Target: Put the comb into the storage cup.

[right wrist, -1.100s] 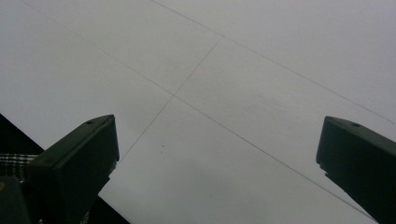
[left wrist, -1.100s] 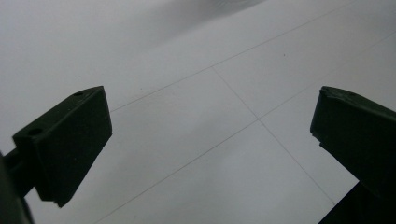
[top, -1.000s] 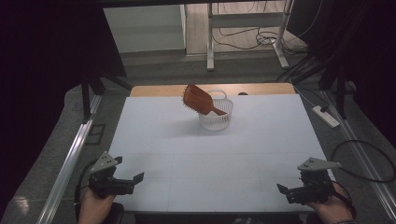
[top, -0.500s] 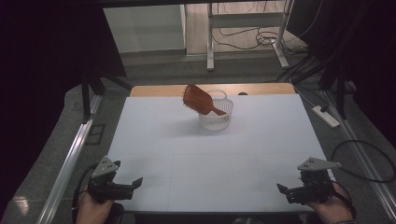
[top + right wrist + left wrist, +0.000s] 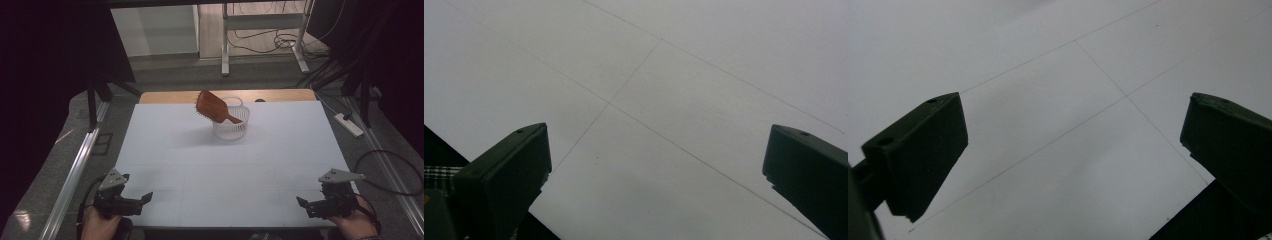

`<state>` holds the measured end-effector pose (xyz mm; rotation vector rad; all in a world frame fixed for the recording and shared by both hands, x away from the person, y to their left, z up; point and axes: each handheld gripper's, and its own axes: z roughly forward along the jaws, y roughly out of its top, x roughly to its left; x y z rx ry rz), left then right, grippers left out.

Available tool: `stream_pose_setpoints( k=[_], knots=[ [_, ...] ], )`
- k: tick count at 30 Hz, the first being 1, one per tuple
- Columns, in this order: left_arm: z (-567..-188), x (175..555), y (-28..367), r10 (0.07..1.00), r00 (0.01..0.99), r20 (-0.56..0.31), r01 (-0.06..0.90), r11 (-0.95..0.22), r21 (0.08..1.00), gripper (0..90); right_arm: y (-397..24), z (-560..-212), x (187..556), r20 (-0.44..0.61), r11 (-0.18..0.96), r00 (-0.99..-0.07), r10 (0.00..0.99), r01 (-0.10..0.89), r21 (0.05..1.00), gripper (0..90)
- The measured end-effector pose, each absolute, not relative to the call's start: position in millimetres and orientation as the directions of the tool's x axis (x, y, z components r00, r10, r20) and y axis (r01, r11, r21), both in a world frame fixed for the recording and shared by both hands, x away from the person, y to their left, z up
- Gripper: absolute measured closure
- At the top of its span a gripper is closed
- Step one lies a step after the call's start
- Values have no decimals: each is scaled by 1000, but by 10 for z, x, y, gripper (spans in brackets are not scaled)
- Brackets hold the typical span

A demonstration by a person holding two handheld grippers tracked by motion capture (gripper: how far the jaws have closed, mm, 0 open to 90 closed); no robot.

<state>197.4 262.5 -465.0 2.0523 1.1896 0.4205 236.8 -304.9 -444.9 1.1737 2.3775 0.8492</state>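
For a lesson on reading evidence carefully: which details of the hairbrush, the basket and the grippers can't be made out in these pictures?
- Hairbrush: handle end hidden inside the basket, high view.
- Basket's inside: masked by the brush and the mesh wall, too small.
- Left gripper and right gripper: hands cut off by the bottom edge.

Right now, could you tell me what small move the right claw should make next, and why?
Probably ease the right claw forward toward the brown hairbrush propped in the white basket. Both claws sit open at the table's near edge, holding nothing, with the brush handle pointing toward the right side.
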Motion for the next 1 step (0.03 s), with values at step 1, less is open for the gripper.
stream_pose_setpoints(
  k=[1],
  knots=[
    [-4647, 1976, 2625, 850, 522, -73, 617, -317, 721, 0, -3049, -4449, 2368, -50, 476, -593, 804, 591, 652, 0]
  ],
)
